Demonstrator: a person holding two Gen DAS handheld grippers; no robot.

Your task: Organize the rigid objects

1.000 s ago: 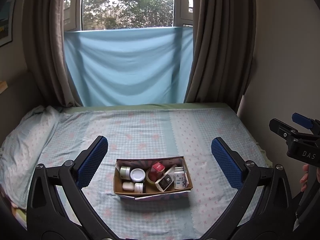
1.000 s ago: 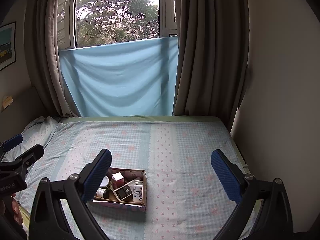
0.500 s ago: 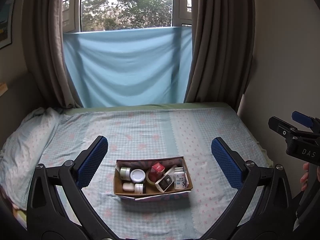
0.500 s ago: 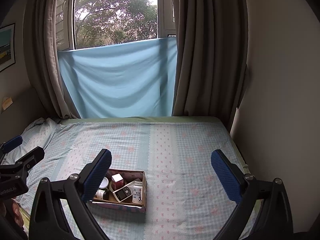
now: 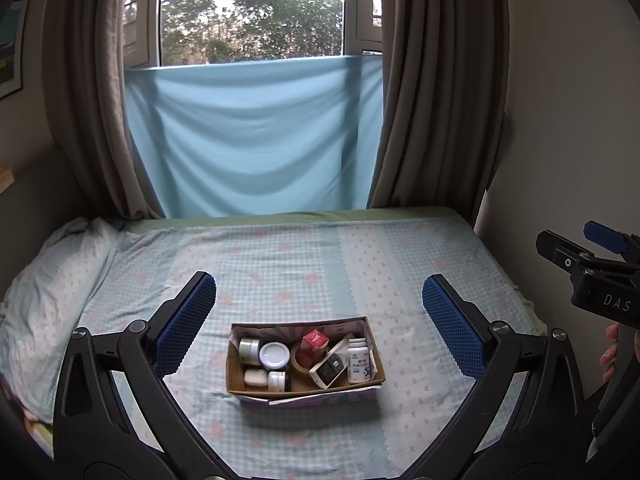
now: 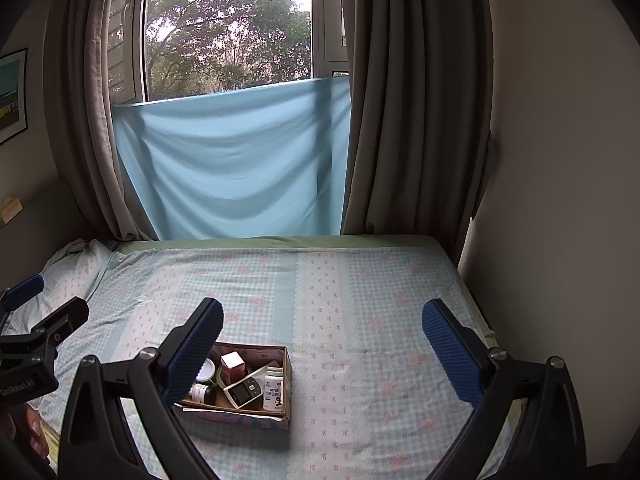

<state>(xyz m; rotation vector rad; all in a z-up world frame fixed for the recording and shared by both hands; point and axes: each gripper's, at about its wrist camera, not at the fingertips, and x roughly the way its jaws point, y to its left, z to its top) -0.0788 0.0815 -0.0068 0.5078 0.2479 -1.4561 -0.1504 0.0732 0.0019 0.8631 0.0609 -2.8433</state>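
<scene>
The cardboard box sat on the bed, packed with small jars, a white pill bottle, a red carton and a tape roll. Above it hung the left claw, spread wide and empty; the right claw was likewise wide and empty.

The bed is lying wide and flat all around the cardboard box, so a gripper is getting room on every side. Inside the box, the jars and bottles are sitting packed close together. A pillow is lying far left, a wall standing right.
</scene>
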